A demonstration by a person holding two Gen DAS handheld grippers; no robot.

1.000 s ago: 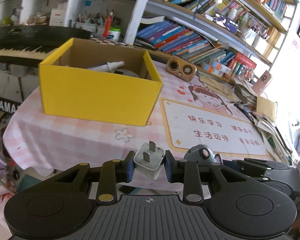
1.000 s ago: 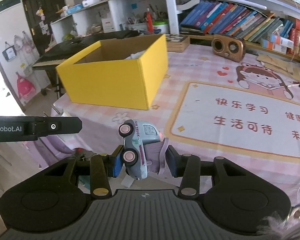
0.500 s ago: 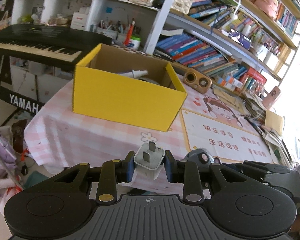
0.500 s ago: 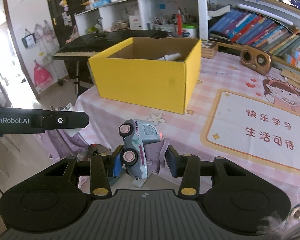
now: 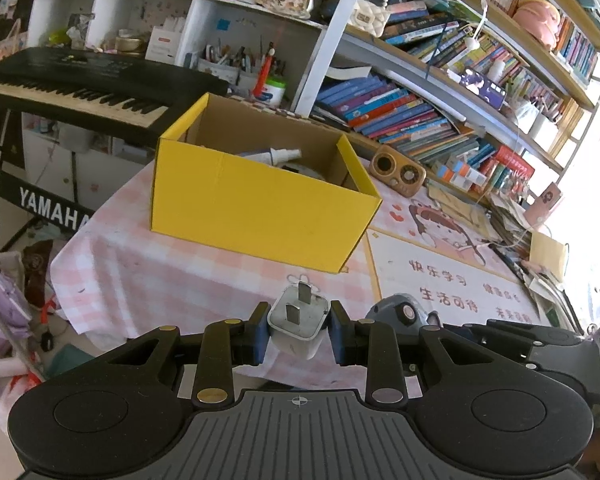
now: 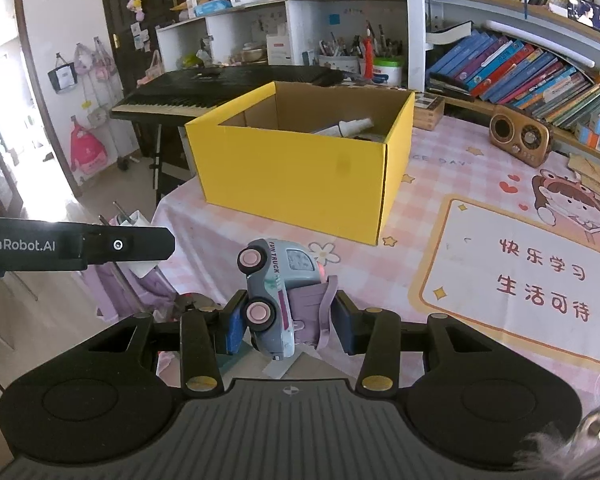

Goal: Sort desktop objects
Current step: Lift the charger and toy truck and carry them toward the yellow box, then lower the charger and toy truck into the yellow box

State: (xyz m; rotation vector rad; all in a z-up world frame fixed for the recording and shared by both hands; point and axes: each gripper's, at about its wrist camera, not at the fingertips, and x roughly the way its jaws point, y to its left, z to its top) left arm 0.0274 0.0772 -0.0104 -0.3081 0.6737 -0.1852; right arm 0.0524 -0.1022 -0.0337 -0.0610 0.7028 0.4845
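A: What does the left gripper (image 5: 299, 331) hold?

B: A white plug (image 5: 298, 322). The jaws are narrow and clenched on it, one blue pad on each side of its body. The two metal prongs point up and away from the camera.

A: And the right gripper (image 6: 290, 322)?

B: It grips a toy truck (image 6: 278, 294), grey-blue with pink wheels. The jaws stand a little wider than the left ones. The truck is turned on its side between the pads, with the wheels to the left pad and a purple part against the right pad. Both pads press on it.

A: Where are the two things compared to the table?

B: Both are in the air, above the near edge of the table (image 6: 440, 192) with the pink checked cloth. They touch nothing except the pads.

A: Is the box close?

B: The yellow box (image 5: 260, 208) stands further back on the cloth, apart from both grippers. It is open at the top, and a white bottle (image 5: 278, 155) lies inside. In the left view the truck shows just to the right of the plug. In the right view the black side of the left gripper comes in from the left edge.

A: Anything else on the table?

B: A small brown radio (image 6: 518, 136) stands behind the box, to the right.
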